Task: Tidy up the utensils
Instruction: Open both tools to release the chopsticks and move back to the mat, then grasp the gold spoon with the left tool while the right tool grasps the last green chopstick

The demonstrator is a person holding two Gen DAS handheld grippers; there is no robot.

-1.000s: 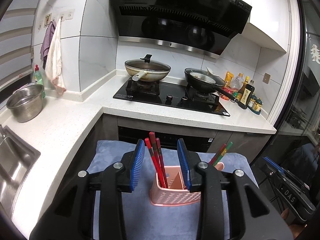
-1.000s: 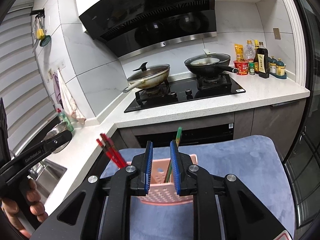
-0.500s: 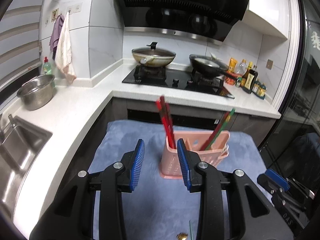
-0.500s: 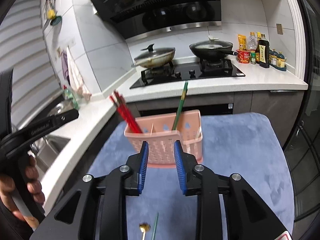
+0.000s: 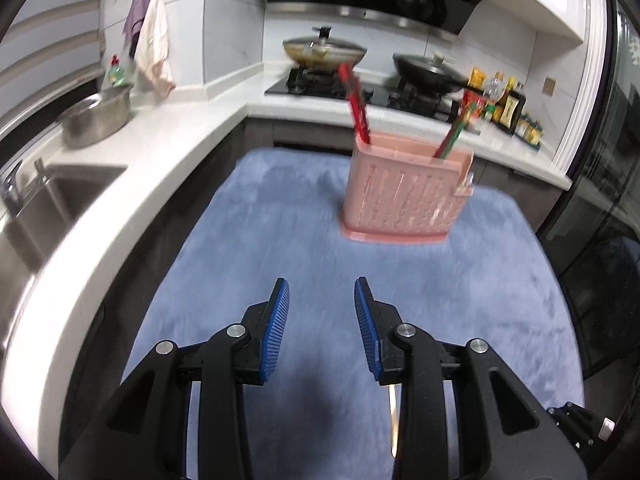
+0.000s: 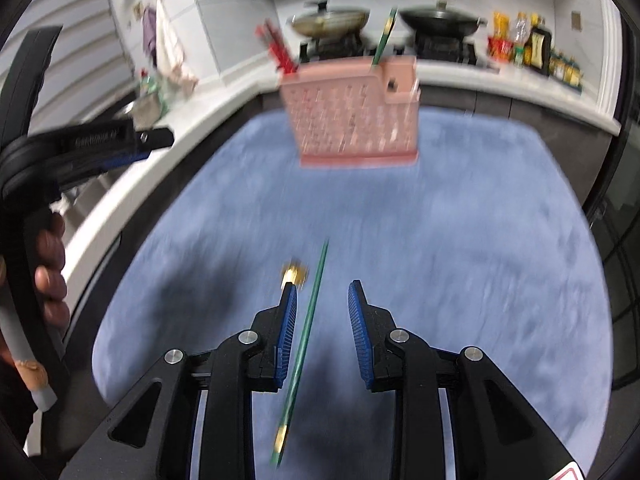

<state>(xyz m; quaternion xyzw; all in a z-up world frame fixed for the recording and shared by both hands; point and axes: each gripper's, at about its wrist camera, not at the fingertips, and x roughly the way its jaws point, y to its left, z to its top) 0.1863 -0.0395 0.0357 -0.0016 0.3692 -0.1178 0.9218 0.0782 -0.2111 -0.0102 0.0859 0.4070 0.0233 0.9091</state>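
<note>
A pink slotted utensil holder (image 5: pixel 404 196) stands on a blue mat (image 5: pixel 280 240); it also shows in the right wrist view (image 6: pixel 352 120). Red chopsticks (image 5: pixel 358 108) lean in its left part and a green chopstick (image 5: pixel 454 136) in its right. My left gripper (image 5: pixel 322 328) is open and empty, well short of the holder. My right gripper (image 6: pixel 322 332) is open above the mat; a loose green chopstick (image 6: pixel 306 340) lies on the mat between its fingers, with a small gold-tipped piece (image 6: pixel 294 274) beside it.
A white counter (image 5: pixel 120 184) with a steel bowl (image 5: pixel 96 120) and sink (image 5: pixel 40 208) runs along the left. A hob with two pans (image 5: pixel 324 50) and sauce bottles (image 5: pixel 508 104) are behind. The left gripper shows in the right wrist view (image 6: pixel 100 148).
Both grippers have pulled back from the pink holder and lowered toward the mat. The right gripper has opened wider, and the loose green chopstick now lies between its fingers.
</note>
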